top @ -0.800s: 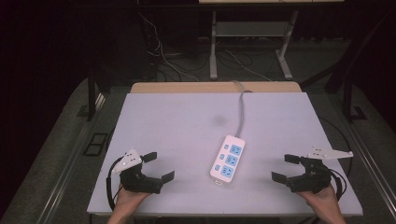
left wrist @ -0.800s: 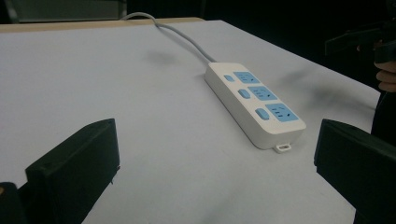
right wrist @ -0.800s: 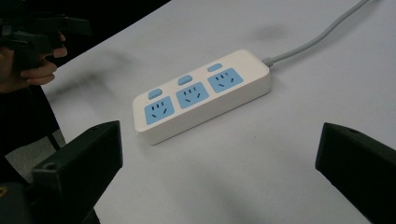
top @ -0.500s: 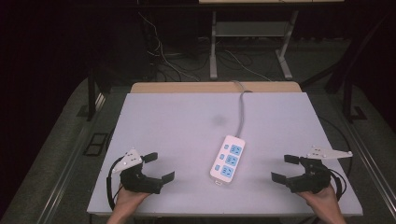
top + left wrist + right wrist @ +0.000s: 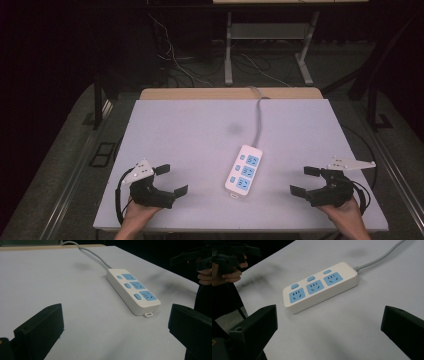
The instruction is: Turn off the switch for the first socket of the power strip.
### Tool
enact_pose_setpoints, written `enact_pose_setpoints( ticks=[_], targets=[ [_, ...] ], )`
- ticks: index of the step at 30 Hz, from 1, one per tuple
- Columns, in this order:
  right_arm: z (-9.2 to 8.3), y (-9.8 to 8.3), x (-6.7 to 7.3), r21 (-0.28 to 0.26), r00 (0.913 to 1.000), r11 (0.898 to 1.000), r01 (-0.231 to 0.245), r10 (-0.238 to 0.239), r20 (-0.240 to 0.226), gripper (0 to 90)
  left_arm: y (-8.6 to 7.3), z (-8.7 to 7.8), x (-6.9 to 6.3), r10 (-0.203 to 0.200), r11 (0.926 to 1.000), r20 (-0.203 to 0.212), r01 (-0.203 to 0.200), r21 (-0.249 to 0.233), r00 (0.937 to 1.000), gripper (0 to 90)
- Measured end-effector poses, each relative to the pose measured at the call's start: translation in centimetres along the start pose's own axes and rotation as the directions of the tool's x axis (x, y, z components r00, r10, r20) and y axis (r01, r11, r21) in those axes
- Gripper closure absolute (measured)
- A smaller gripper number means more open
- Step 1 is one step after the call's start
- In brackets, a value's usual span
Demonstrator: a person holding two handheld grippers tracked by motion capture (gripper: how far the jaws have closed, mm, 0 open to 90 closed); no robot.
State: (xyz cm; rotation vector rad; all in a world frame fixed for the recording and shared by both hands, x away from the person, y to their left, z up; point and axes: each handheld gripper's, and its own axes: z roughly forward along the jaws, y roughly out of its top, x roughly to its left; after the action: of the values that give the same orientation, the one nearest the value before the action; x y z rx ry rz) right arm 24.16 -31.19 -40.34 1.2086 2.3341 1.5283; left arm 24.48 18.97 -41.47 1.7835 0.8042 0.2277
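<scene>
A white power strip [image 5: 244, 170] with three blue sockets and blue switches lies flat near the table's front middle; its grey cable [image 5: 260, 116] runs away over the far edge. My left gripper [image 5: 171, 179] rests at the front left, jaws wide open and empty, pointing toward the strip [image 5: 132, 288]. At the front right, my right gripper [image 5: 306, 180] also stands open with nothing between its jaws, facing the strip [image 5: 319, 286] from the other side. Both are well apart from it.
The pale grey table top [image 5: 200, 135] has a faint dark smudge [image 5: 233, 129] near its middle. A wooden ledge [image 5: 200, 93] borders the far edge. Beyond it, cables [image 5: 175, 60] and a metal stand [image 5: 265, 35] sit on the dark floor.
</scene>
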Motion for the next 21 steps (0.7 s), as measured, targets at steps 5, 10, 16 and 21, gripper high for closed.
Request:
enact_pose_setpoints(
  ticks=[5,10,16,21],
  targets=[
    [0.1,0.0,0.0,0.007,1.0000,1.000,-0.001,0.001,0.002,0.5,-0.1,0.2,-0.1,-0.003,0.9999,0.015,0.003,0.011,0.9999,0.0],
    [0.0,0.4,0.1,0.015,1.0000,1.000,-0.001,0.001,0.005,0.5,-0.1,0.2,-0.1,0.002,0.9998,0.025,-0.002,0.020,0.9997,0.0],
    [0.1,1.0,0.1,0.027,1.0000,1.000,0.003,-0.003,0.000,0.5,-0.1,0.3,-0.2,0.002,0.9997,0.029,-0.002,0.023,0.9996,0.0],
    [0.3,1.7,0.0,0.048,1.0000,0.999,0.007,-0.007,-0.005,0.5,-0.1,0.3,-0.1,0.001,0.9997,0.028,-0.002,0.025,0.9996,0.0]
  ],
)
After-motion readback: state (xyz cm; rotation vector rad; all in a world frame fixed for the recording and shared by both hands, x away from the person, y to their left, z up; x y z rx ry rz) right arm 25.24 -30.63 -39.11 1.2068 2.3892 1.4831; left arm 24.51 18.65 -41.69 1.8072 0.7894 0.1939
